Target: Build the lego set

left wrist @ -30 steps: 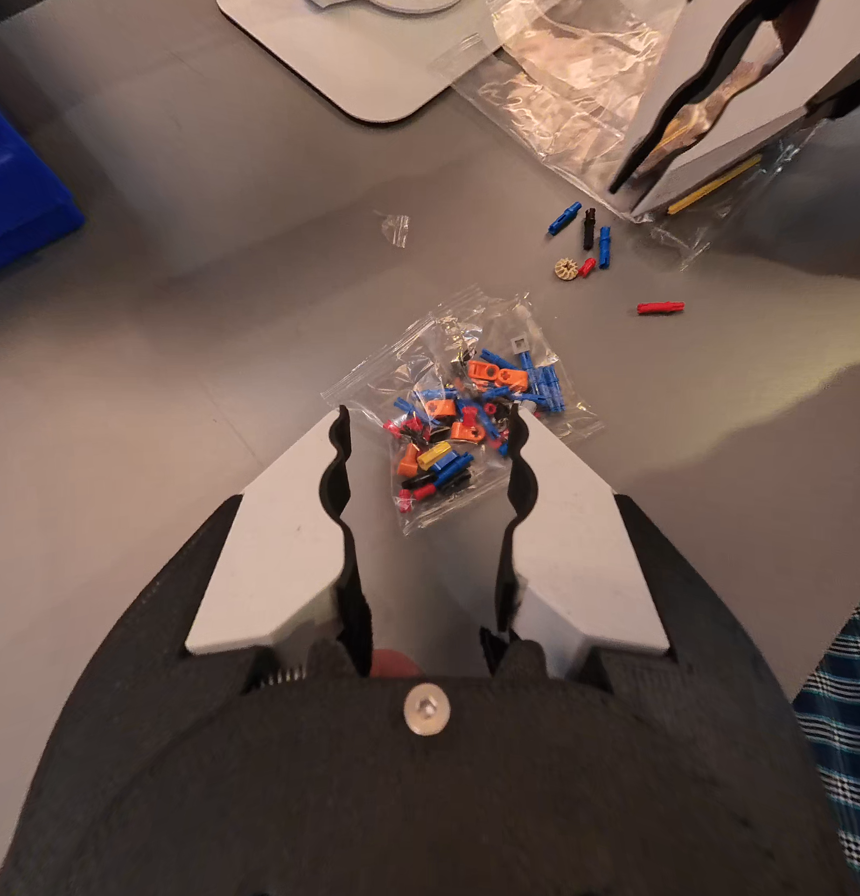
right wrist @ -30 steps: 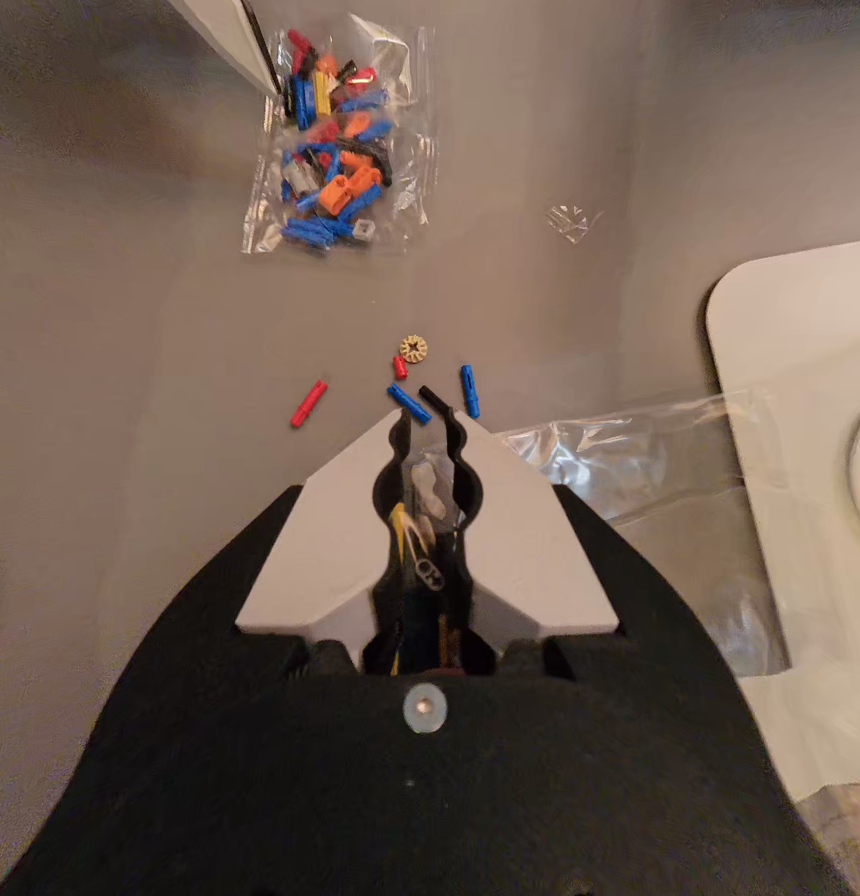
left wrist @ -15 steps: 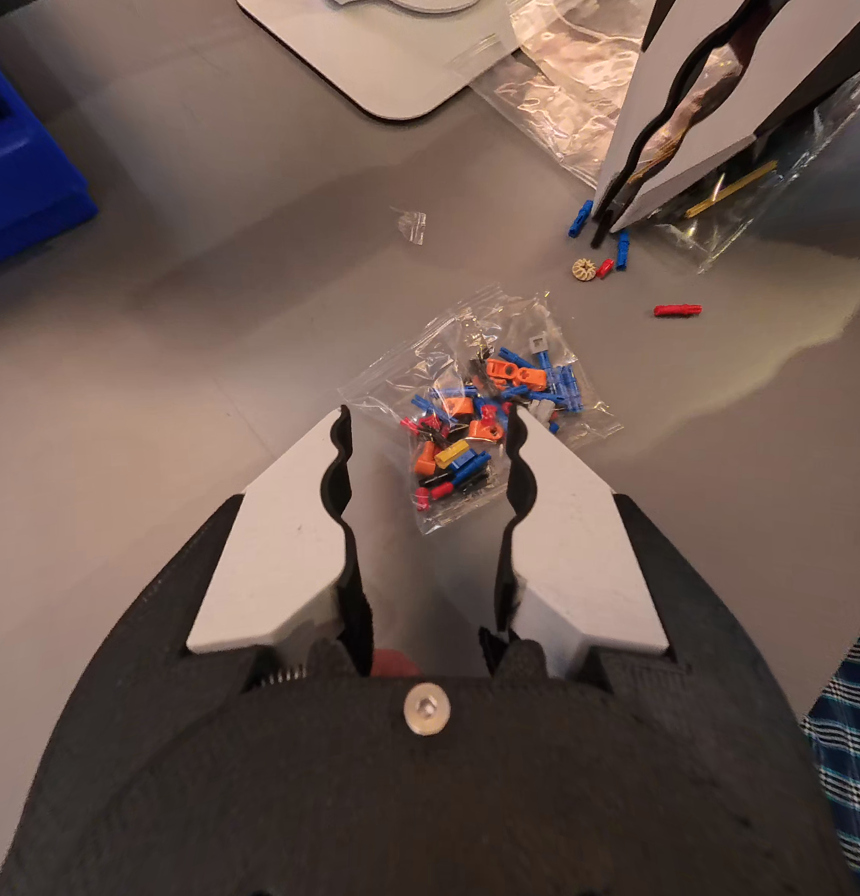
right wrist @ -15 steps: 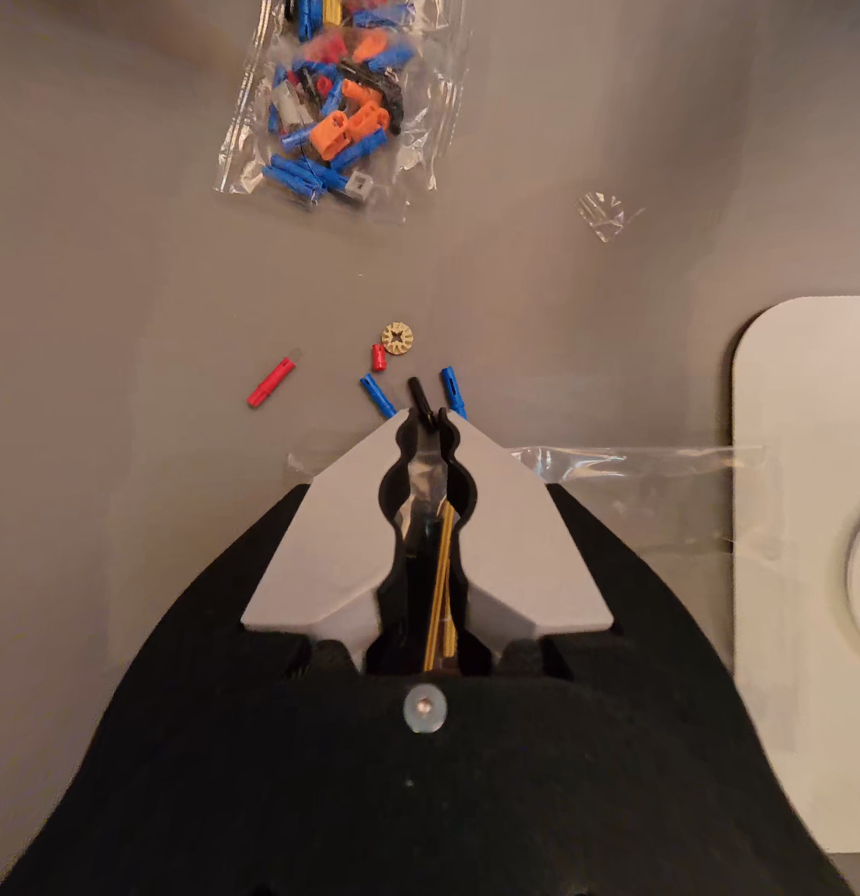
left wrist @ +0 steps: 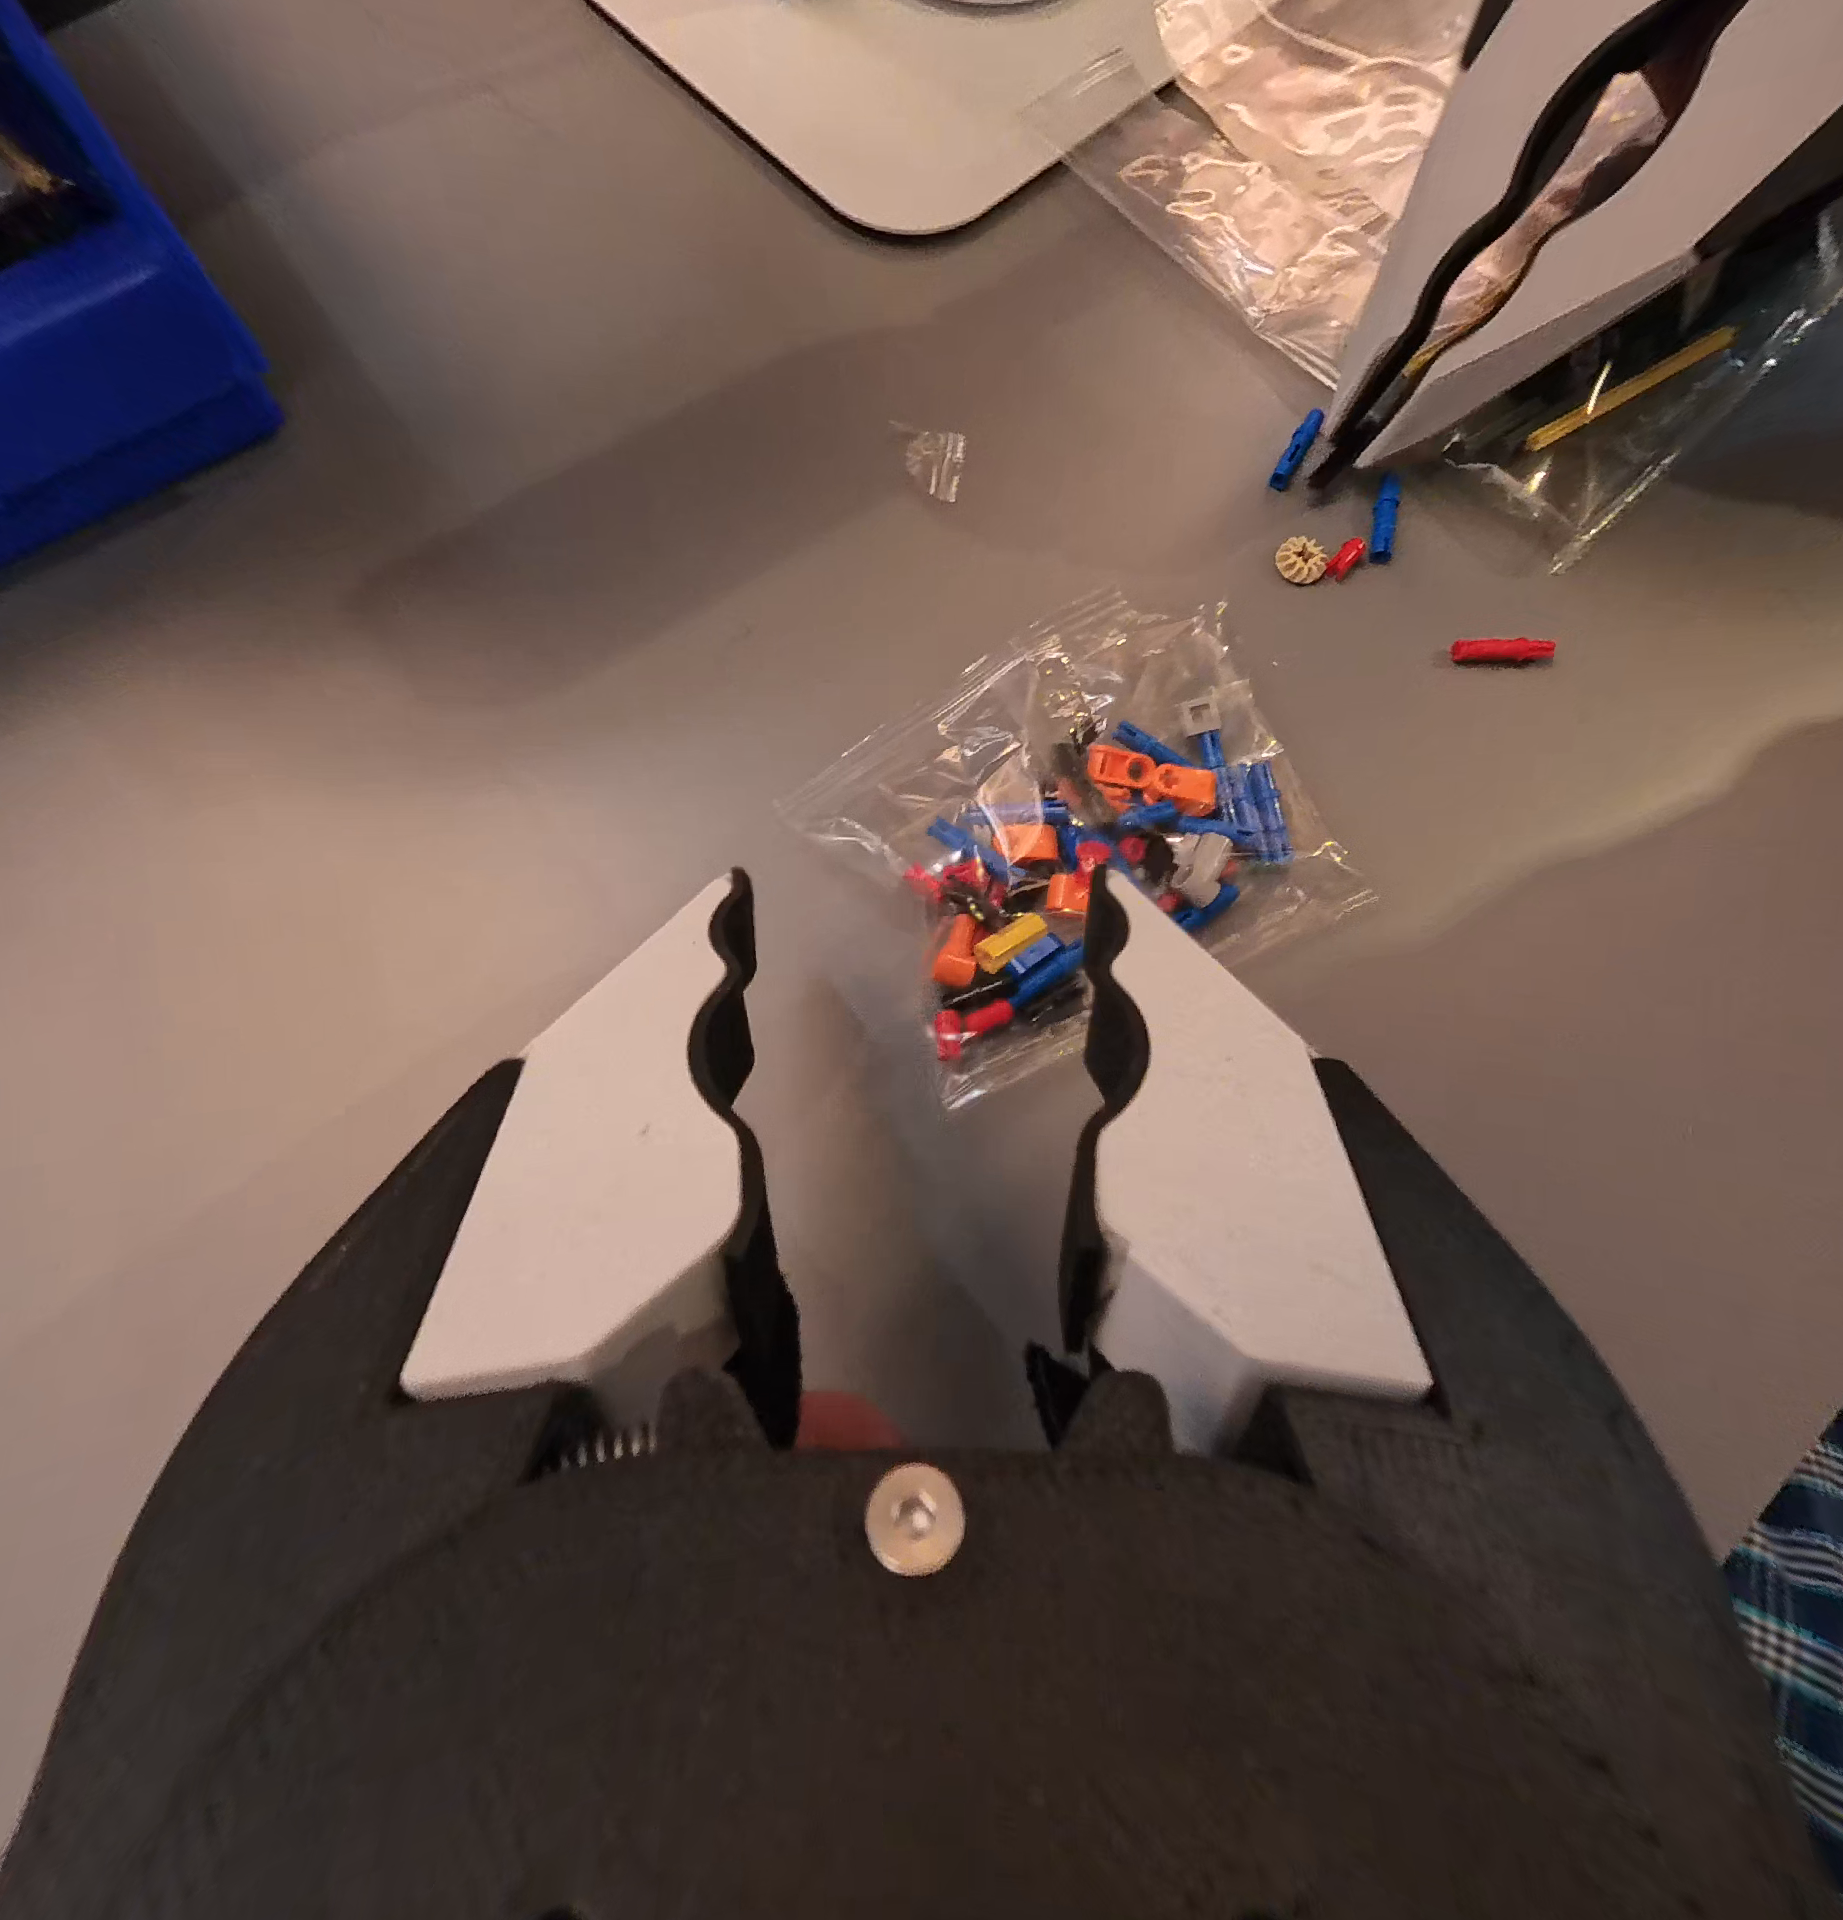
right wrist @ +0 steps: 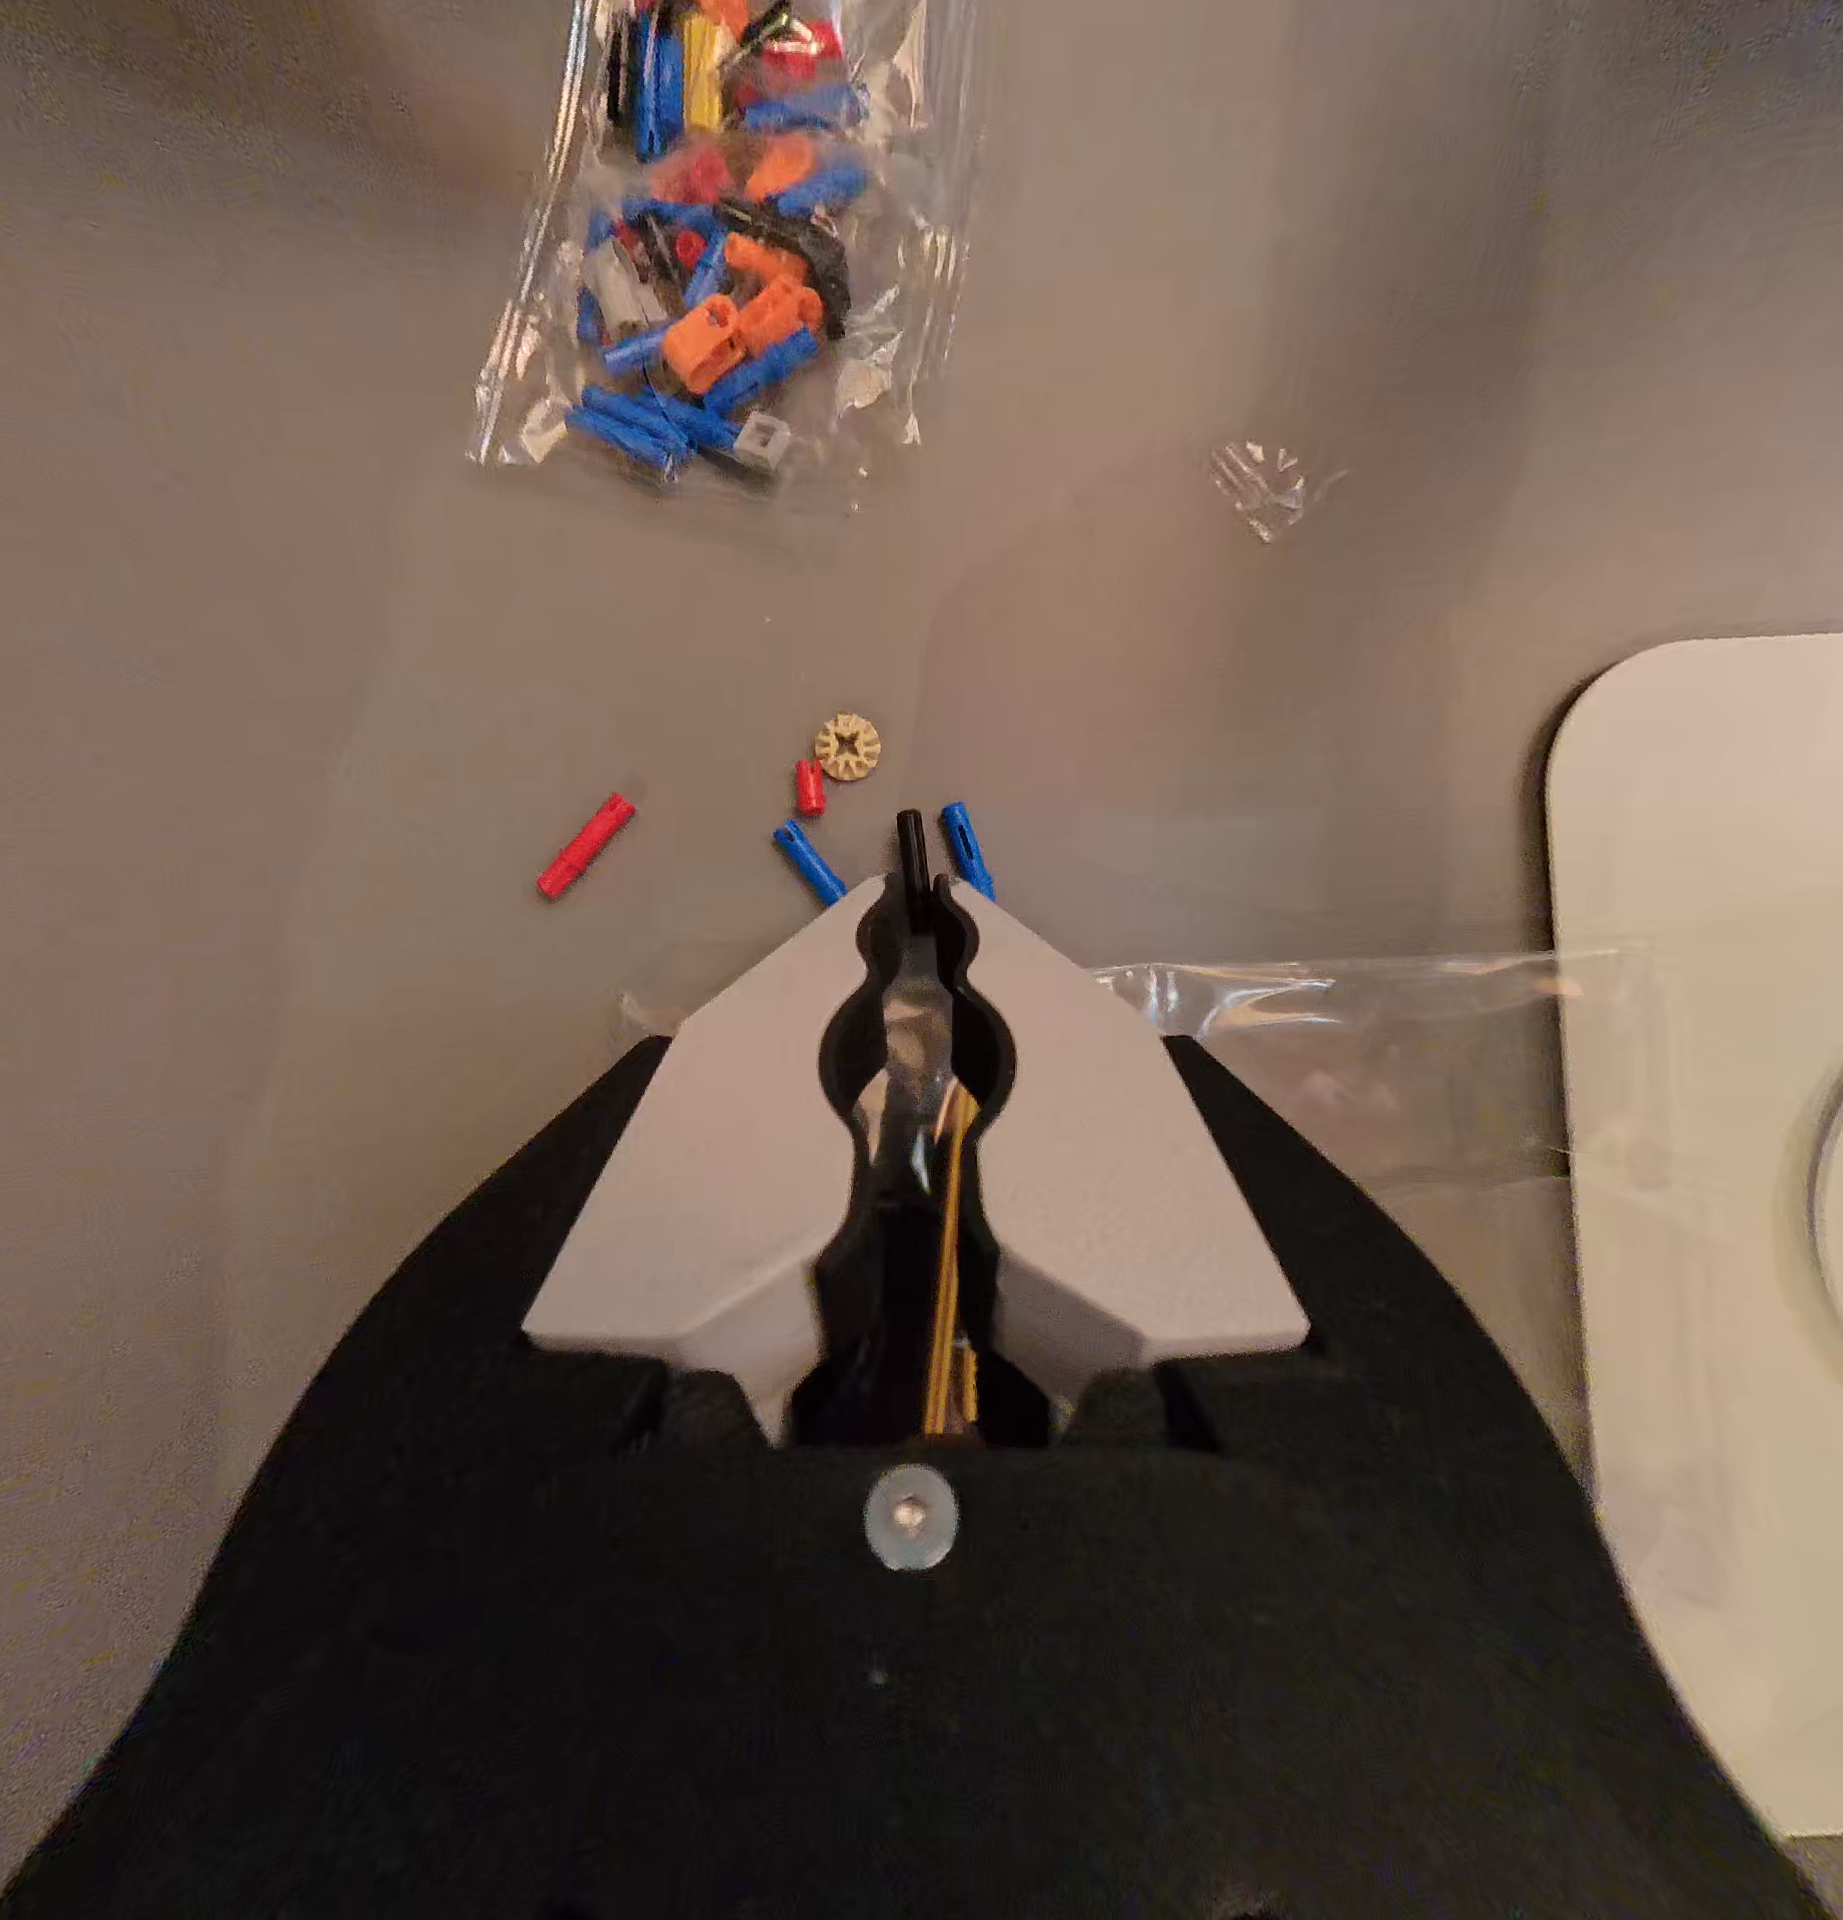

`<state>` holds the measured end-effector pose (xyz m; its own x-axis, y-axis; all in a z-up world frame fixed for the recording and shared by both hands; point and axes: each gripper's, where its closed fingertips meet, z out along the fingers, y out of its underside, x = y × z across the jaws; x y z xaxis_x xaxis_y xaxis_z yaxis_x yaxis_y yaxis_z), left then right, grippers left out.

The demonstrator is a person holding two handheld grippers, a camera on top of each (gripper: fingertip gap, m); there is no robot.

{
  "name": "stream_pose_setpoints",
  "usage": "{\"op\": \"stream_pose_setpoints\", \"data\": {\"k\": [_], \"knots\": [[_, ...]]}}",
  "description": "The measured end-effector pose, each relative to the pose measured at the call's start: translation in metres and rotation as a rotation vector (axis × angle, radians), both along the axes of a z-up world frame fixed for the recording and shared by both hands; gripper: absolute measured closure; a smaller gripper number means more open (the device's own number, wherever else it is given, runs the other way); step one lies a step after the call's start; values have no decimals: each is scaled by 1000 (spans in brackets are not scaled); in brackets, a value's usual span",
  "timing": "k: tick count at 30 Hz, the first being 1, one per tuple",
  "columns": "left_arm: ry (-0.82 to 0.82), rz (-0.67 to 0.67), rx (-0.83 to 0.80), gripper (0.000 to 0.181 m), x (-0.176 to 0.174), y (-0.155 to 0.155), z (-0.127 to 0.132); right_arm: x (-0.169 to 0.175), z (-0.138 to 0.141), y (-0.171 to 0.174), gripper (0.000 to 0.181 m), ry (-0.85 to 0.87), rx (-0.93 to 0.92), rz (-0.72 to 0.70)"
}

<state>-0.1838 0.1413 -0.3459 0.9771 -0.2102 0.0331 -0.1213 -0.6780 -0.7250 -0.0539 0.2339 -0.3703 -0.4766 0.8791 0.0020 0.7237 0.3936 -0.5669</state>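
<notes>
My left gripper (left wrist: 917,883) is open and empty, just above the grey table, its right finger over the near edge of a small clear bag of coloured lego pins (left wrist: 1083,831). That bag also shows in the right wrist view (right wrist: 709,260). My right gripper (right wrist: 914,883) is shut on a black pin (right wrist: 910,847) that sticks out past its tips. It shows tip-down at the table in the left wrist view (left wrist: 1332,473). Around it lie two blue pins (right wrist: 808,857), a tan gear (right wrist: 847,745), a short red pin (right wrist: 809,787) and a long red pin (right wrist: 584,858).
A large clear bag (right wrist: 1364,1039) with yellow axles (left wrist: 1623,390) lies under and behind the right gripper. A white board (left wrist: 896,125) lies at the far side. A blue bin (left wrist: 86,343) stands at the left. A plastic scrap (left wrist: 932,457) lies loose. Plaid cloth (left wrist: 1821,1558) is at lower right. Tip to tip, the grippers are about 15 centimetres apart. The plastic scrap (left wrist: 932,457) lies around 10 centimetres away from my right fingertips. The right camera catches it too, in the right wrist view (right wrist: 1276,491).
My right gripper has come down to the loose pins and its jaws have narrowed around the black pin. My left gripper has shifted left; the small bag now sits more to its right.
</notes>
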Motion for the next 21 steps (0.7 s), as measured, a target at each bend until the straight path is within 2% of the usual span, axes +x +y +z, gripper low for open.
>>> {"op": "stream_pose_setpoints", "data": {"k": [11,21], "knots": [[9,-8,-31,125,-3,-14,-1,3,20,-18,179,51,-109,-76],[-9,-29,-57,127,5,-17,-9,-7,12,-42,179,20,-138,-104]]}}
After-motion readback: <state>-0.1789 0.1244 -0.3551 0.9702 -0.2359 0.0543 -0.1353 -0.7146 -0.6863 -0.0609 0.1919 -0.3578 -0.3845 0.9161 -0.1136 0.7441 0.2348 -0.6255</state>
